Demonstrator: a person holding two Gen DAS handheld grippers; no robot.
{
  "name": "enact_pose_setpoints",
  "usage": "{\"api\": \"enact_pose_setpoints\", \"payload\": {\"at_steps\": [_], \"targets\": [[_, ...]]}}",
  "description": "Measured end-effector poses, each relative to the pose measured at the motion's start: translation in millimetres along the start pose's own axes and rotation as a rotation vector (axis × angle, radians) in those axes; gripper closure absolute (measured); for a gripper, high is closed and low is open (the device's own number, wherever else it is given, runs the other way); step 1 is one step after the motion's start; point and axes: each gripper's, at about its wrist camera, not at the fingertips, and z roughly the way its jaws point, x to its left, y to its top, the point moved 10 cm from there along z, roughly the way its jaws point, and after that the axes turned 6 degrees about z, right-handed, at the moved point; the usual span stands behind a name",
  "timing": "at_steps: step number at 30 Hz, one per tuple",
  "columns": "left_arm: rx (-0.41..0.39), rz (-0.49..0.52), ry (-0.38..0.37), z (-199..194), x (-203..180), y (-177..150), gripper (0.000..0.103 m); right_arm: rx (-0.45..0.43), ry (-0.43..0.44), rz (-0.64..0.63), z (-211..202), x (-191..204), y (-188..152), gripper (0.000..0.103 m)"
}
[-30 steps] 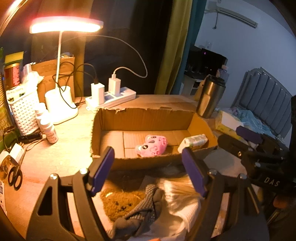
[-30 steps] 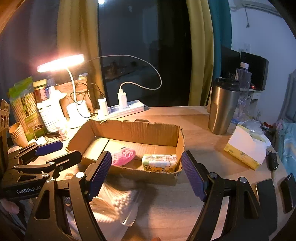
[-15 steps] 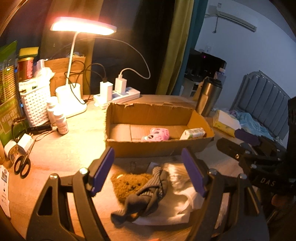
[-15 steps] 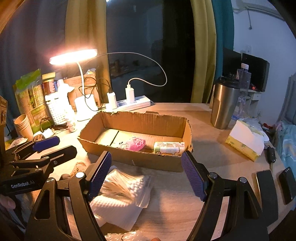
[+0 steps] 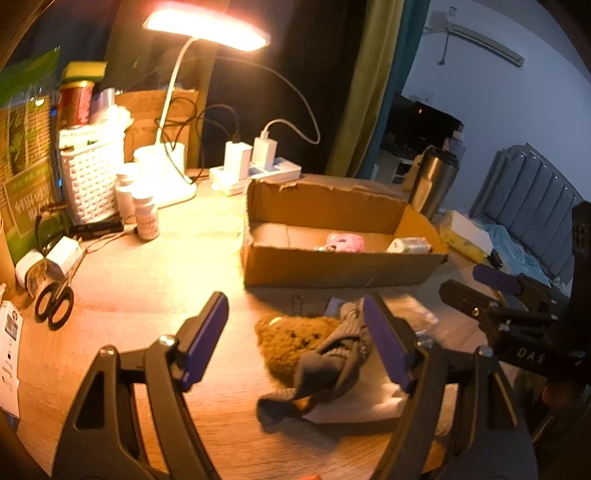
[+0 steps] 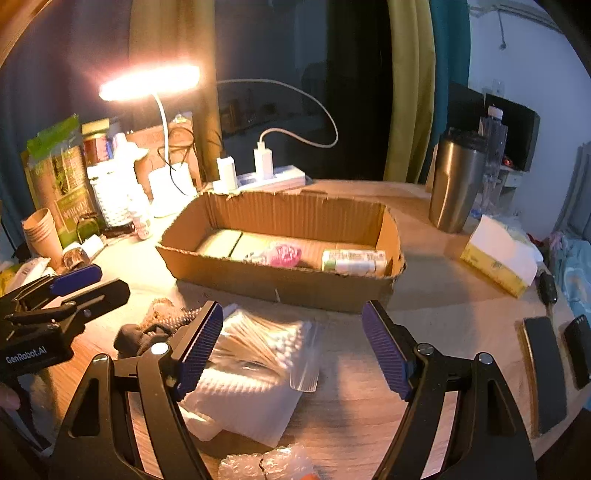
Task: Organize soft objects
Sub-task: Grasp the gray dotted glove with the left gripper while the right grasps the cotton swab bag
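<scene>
An open cardboard box (image 5: pixel 340 264) (image 6: pixel 280 284) stands mid-table holding a pink soft toy (image 5: pixel 345 242) (image 6: pixel 284 254) and a tissue pack (image 5: pixel 410 244) (image 6: pixel 352 260). In front of it lie a brown plush (image 5: pixel 291 341), a grey sock (image 5: pixel 332 363) (image 6: pixel 136 338), a bag of cotton swabs (image 6: pixel 266 343) and a white cloth (image 6: pixel 240 402) (image 5: pixel 373 404). My left gripper (image 5: pixel 295 341) is open above the plush and sock. My right gripper (image 6: pixel 293 349) is open above the swab bag. Each gripper shows in the other's view, the right one (image 5: pixel 495 291) and the left one (image 6: pixel 70 288).
A lit desk lamp (image 5: pixel 207 26), power strip (image 5: pixel 258 173), white basket (image 5: pixel 90 181), bottles (image 5: pixel 146 218) and scissors (image 5: pixel 53 304) stand at the left. A steel tumbler (image 6: pixel 456 184), tissue box (image 6: pixel 498 254) and two phones (image 6: pixel 545 369) lie at the right. Bubble wrap (image 6: pixel 266 463) lies at the near edge.
Both grippers have pulled back and risen from the box; the box looks farther away. The soft pile in front now lies further forward in both views. Both stay open.
</scene>
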Motion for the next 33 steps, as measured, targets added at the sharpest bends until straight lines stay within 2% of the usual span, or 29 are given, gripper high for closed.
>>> {"api": "enact_pose_setpoints", "payload": {"at_steps": [13,15,20,26,29,30,32,33], "targets": [[0.103,-0.028,0.036,37,28,-27,0.026,0.086,-0.012,0.015,31,-2,-14,0.022],[0.112,-0.028,0.02,39,26,-29,0.026,0.099,-0.011,0.019,35,-3,-17,0.022],[0.075,0.011,-0.026,32,10,-21,0.026,0.14,0.011,0.046,47,-6,-24,0.022],[0.093,0.025,-0.063,34,-6,-23,0.026,0.185,0.054,0.079,56,-2,-32,0.022],[0.087,0.063,-0.092,32,-21,-22,0.026,0.202,0.083,0.091,58,3,-35,0.023],[0.088,0.075,-0.098,31,-25,-22,0.026,0.209,0.096,0.097,59,4,-35,0.023],[0.093,0.087,-0.116,30,-31,-24,0.026,0.221,0.122,0.104,59,7,-37,0.038],[0.095,0.09,-0.118,30,-32,-24,0.026,0.224,0.13,0.104,59,9,-38,0.039]]}}
